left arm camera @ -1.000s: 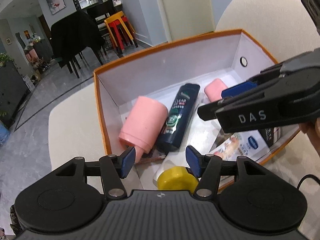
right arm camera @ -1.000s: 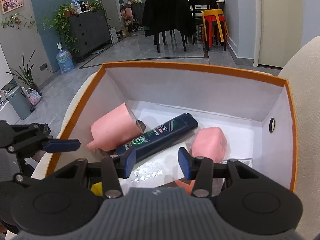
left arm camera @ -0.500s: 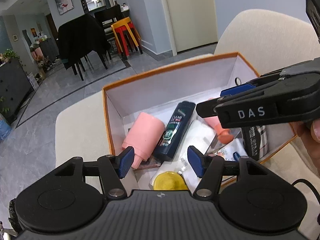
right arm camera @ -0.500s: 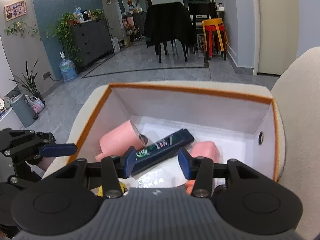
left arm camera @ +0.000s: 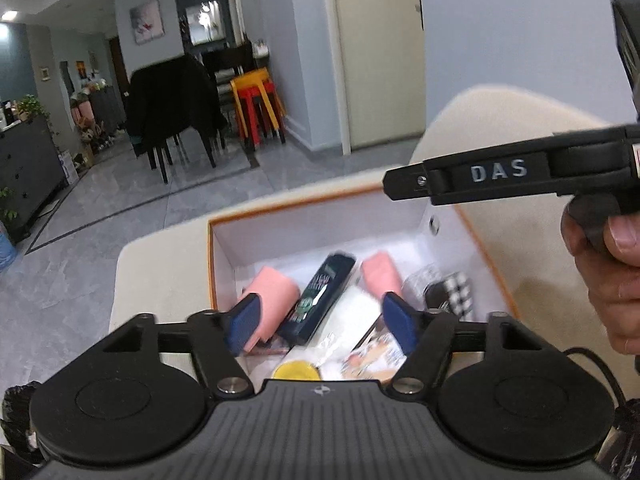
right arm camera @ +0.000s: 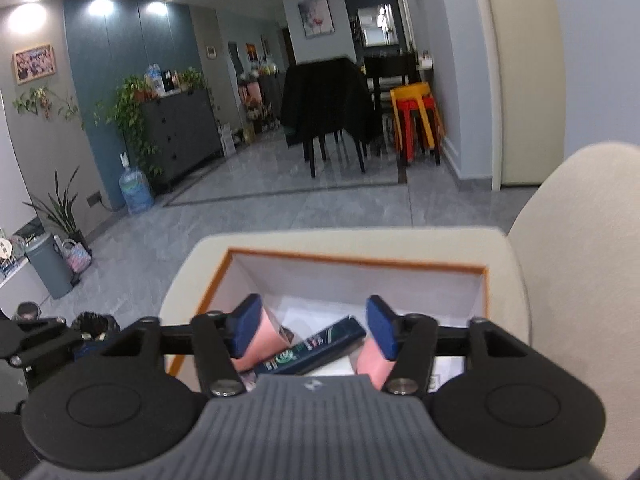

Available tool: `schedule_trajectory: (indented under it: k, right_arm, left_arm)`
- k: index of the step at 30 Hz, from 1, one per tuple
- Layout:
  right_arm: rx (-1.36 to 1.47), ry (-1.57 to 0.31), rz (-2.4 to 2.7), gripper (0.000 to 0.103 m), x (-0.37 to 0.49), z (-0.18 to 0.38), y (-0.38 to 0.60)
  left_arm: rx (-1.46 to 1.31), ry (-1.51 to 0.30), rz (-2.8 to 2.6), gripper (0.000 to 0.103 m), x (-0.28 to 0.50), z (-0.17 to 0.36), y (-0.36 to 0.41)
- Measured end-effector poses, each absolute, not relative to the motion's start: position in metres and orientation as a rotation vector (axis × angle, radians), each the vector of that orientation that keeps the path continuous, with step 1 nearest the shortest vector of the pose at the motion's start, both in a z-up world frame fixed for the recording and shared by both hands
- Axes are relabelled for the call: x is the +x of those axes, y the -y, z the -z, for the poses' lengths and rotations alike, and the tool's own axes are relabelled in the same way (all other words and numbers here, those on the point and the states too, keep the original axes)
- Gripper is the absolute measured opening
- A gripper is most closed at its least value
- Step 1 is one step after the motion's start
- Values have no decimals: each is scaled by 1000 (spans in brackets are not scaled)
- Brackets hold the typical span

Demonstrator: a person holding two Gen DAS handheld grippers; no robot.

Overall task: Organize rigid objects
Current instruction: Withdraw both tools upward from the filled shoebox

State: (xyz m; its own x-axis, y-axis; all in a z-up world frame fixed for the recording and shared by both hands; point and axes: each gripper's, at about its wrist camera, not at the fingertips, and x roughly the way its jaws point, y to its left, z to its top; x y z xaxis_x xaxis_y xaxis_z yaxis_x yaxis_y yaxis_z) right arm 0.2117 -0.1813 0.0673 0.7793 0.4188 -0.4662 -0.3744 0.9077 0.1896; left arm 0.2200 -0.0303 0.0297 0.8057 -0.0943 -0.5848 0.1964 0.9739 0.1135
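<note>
An orange-rimmed white box (left arm camera: 320,224) (right arm camera: 360,276) sits on a cream seat. Inside lie a pink cup (left arm camera: 276,296) (right arm camera: 260,340), a dark shampoo bottle (left arm camera: 324,296) (right arm camera: 316,348), a second pink container (left arm camera: 382,276) (right arm camera: 370,360), a yellow-capped item (left arm camera: 296,370), a checked dark item (left arm camera: 452,294) and a printed packet (left arm camera: 372,360). My left gripper (left arm camera: 322,326) is open and empty, above the box's near side. My right gripper (right arm camera: 312,330) is open and empty, also raised over the box; its finger (left arm camera: 480,174) crosses the left wrist view.
The cream chair back (right arm camera: 580,260) rises at the right of the box. Grey tiled floor (right arm camera: 280,208) lies beyond, with a dark draped chair (right arm camera: 328,108), red and yellow stools (right arm camera: 416,120), a dark cabinet (right arm camera: 180,128) and a water jug (right arm camera: 134,192) far off.
Both grippers have lifted up and back from the box, so the box looks smaller and lower in both views. Both stay open and empty. The items in the box have not moved.
</note>
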Motion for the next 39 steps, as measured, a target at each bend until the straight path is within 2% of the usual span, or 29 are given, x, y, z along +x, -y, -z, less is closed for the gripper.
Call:
schedule_trajectory:
  k: [3,6,10,11,18,30,39]
  right_arm:
    - [99,-465,-401,82,193,-86,192]
    - [120,-440,-387,87,176,-93,201]
    - [91,-429,-325,100,165,-89,199]
    - [88,-422,-299,100,164,-86,199]
    - [67,-480,-200,100,166,-44,194]
    - [25,-528,-185,100,175,-14,183]
    - [50,-595,-184,100,184,3,180]
  left_arm:
    - [122,-563,130,94,208,-41,29]
    - [66,-565,89,95,205,-45,25]
    - [25,-583,40,97,211,-38,19]
    - [29,-583,18,103,212,-35,19]
    - [116,-634,-66,103,227,-14,32]
    - [221,-733,-99,103,235,11,47]
    - [164,-802,-108,103,244,29,36]
